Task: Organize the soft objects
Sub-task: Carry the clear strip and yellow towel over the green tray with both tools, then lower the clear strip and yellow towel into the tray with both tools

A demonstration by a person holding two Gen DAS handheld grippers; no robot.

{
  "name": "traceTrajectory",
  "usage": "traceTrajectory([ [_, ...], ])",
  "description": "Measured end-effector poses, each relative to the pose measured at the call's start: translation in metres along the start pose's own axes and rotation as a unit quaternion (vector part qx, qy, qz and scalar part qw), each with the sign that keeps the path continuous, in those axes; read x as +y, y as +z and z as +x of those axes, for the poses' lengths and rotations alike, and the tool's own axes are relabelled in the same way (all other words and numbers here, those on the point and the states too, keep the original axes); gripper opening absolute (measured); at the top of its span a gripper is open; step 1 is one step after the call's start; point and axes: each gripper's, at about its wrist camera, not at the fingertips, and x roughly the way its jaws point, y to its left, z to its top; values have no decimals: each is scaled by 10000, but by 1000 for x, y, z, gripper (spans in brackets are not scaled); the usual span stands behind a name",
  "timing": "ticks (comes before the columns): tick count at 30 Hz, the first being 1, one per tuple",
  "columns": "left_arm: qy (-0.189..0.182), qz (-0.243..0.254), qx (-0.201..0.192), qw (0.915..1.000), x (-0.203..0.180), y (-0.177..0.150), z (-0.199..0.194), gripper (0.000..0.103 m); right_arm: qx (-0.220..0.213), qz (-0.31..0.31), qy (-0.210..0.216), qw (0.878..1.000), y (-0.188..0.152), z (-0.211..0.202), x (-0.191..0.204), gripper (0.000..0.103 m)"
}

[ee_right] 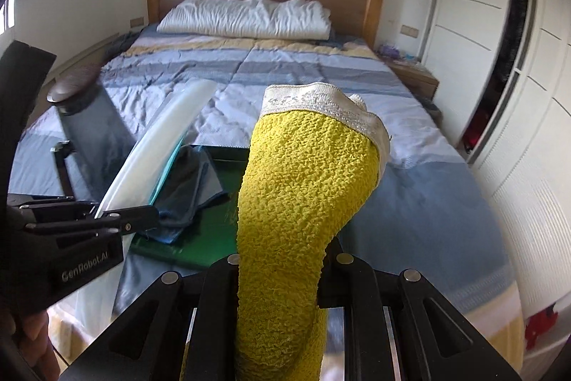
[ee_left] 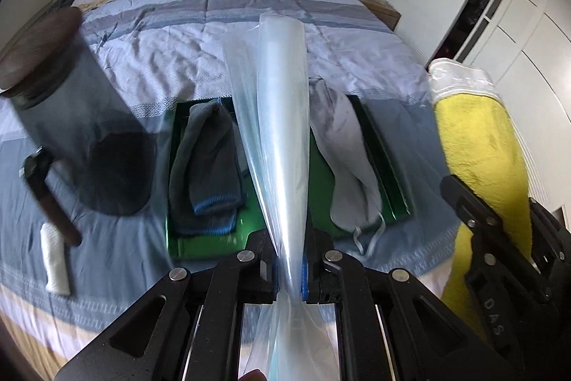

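Yellow terry, the fuzzy sock (ee_right: 307, 188) droops limp and light above the green tray (ee_right: 200, 249) on the bed, the right gripper (ee_right: 285, 274) clamped on its foot, the left gripper (ee_left: 291, 274) pinching a slippery clear plastic bag (ee_left: 274, 116).

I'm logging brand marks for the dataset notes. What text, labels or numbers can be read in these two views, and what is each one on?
"GenRobot.AI": white lettering on the black body of the left tool, seen from the right wrist view.
"DAS": raised letters on the black body of the right tool, seen from the left wrist view; possibly part of a longer word.
Woven pattern on the yellow sock cuff: not readable as text.
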Motion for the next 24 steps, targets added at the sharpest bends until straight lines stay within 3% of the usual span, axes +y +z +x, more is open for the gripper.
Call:
traceTrajectory([
  [11,98,-148,284,9994,-5,31,82,7,474,-131,205,9986,47,127,-20,16],
  [24,202,-226,607,9977,-7,37,133,7,846,-48,100,9964,47,215,-26,16],
])
